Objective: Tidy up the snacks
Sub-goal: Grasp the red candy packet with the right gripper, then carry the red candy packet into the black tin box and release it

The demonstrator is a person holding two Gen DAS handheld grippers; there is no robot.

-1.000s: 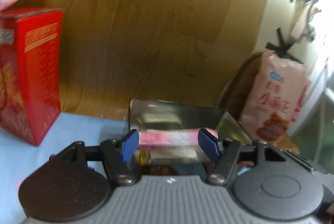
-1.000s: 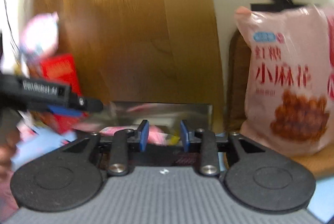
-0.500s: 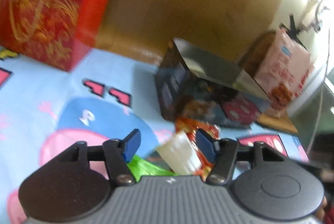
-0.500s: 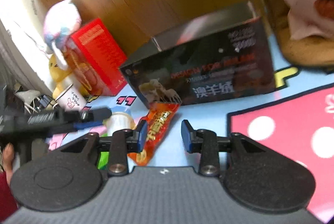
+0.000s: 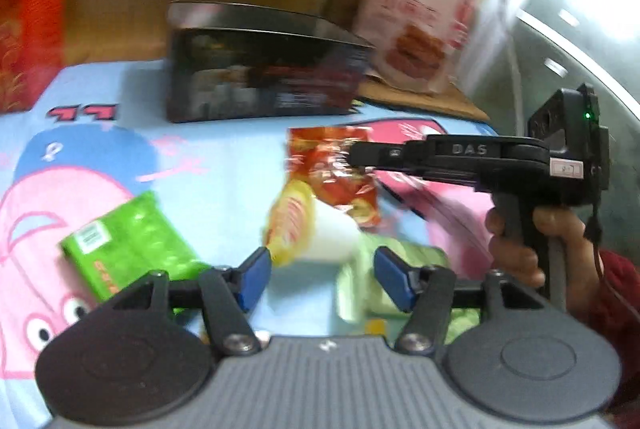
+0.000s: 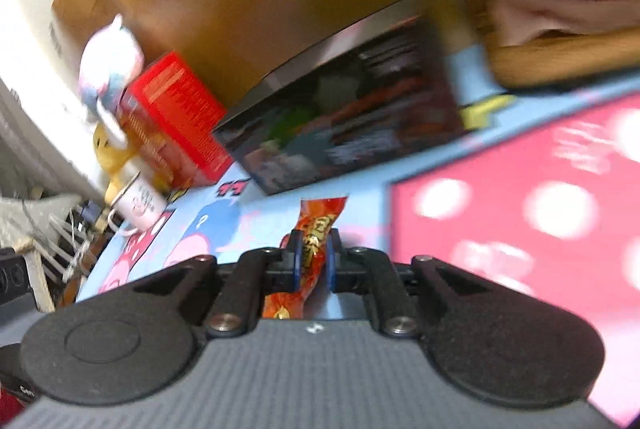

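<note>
An orange-red snack packet (image 6: 320, 225) lies on the cartoon-print cloth; my right gripper (image 6: 313, 261) is shut on it. In the left wrist view the same packet (image 5: 336, 165) shows with the right gripper (image 5: 356, 157) on it. My left gripper (image 5: 320, 277) is open and empty, just behind a white cup-shaped snack with a yellow lid (image 5: 308, 229). A green packet (image 5: 128, 245) lies to its left and a pale green packet (image 5: 400, 281) under its right finger. The open black box (image 5: 260, 69) stands behind, also seen in the right wrist view (image 6: 344, 117).
A red carton (image 5: 28, 13) stands at the back left, also in the right wrist view (image 6: 176, 117) with a plush toy (image 6: 108, 65) and a mug (image 6: 140, 205). A large pink snack bag (image 5: 412, 29) leans at the back right on a wooden board (image 6: 560, 57).
Both grippers pulled back from the black box and came down over the cloth. The left let go of the pink packet at the box; the right closed on the orange-red packet.
</note>
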